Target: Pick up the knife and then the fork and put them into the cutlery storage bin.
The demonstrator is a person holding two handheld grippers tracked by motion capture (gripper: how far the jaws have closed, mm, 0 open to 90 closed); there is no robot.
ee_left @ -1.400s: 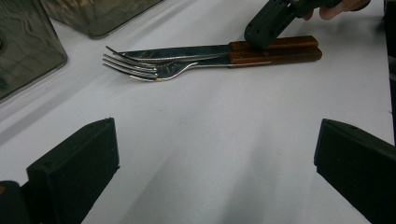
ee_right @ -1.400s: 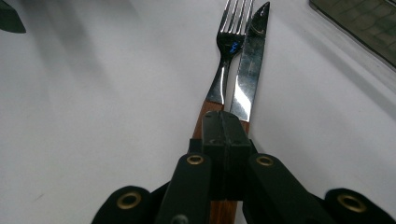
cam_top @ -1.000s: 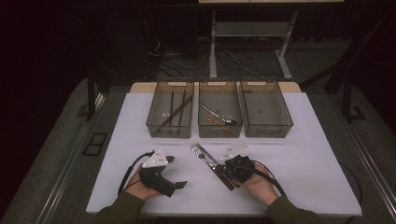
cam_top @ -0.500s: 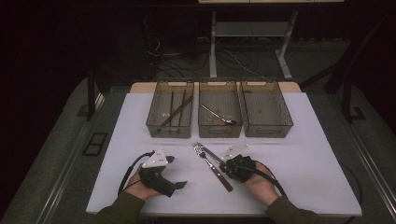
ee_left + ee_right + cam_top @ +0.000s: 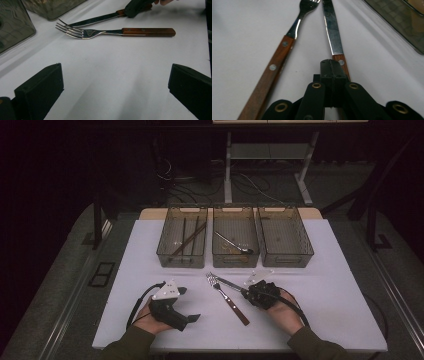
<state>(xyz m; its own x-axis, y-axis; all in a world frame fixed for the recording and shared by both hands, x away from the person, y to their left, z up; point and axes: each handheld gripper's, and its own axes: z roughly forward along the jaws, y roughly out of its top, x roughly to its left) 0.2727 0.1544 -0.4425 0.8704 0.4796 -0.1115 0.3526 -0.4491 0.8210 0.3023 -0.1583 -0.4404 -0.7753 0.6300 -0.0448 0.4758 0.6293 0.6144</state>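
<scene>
Fingers of my right gripper (image 5: 332, 67) are pressed together, pad against pad, with no gap visible between them in the right gripper view. They sit on top of the wooden handle of the knife (image 5: 333, 35); the handle emerges from under them, and whether it is actually pinched I cannot tell. The serrated blade runs away from the fingertips across the white table (image 5: 242, 32).

Seen from the high view, my right gripper (image 5: 250, 292) lies low on the table in my right hand (image 5: 282, 312), pointing toward the left and away from me, with the knife (image 5: 229, 283) extending from its tip.

Just beside the knife lies the fork (image 5: 227, 295), also wooden-handled, tines near the knife's tip; the two diverge toward the handles. In the left gripper view the fork (image 5: 115, 32) rests flat, apart from the knife (image 5: 97, 19) behind it.

My left gripper (image 5: 172, 307) rests on the table in my left hand (image 5: 150, 320), well apart from both pieces of cutlery. Its jaws stand wide apart in the left gripper view, with bare table between them and nothing held.

Three clear trays stand in a row at the far side: left tray (image 5: 165, 254) holding dark sticks, middle tray (image 5: 218, 260) holding a metal utensil, right tray (image 5: 305, 255).
</scene>
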